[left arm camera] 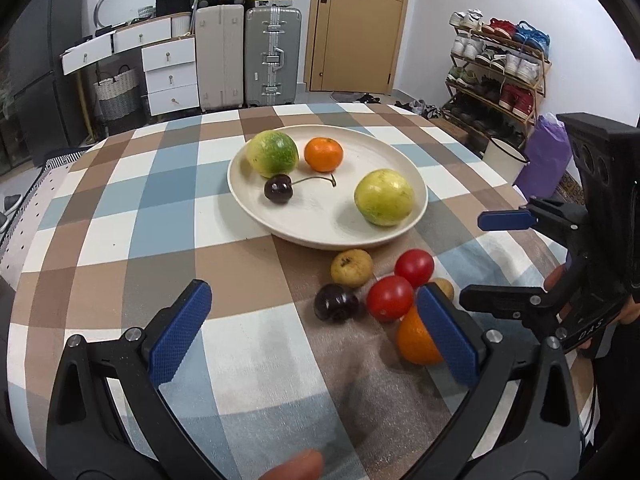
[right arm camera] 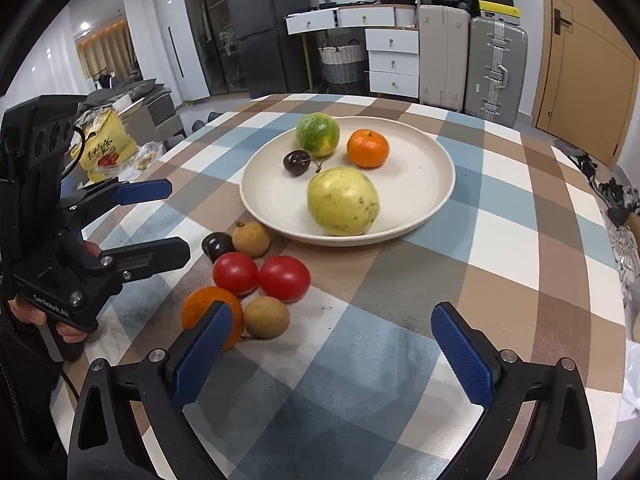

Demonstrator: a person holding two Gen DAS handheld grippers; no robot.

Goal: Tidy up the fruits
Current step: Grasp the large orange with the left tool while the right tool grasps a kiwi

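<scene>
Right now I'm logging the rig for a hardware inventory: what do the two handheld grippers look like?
Both match: the left gripper and right gripper have black plastic frames with silver pivot bolts and long fingers faced with blue textured pads. Each carries a boxy black camera housing. White lettering marks the handles, and a black cable trails from the left one.

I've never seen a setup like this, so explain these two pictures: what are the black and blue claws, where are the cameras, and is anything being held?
Each claw is a hand-held gripper a person carries, with a camera looking along its fingers. One picture comes from the left hand-held gripper, the other from the right hand-held gripper. Both are open and hold nothing. On the checked tablecloth a cream plate holds four fruits, including a tangerine and a cherry. Beside the plate lie loose fruits, among them two tomatoes.
</scene>
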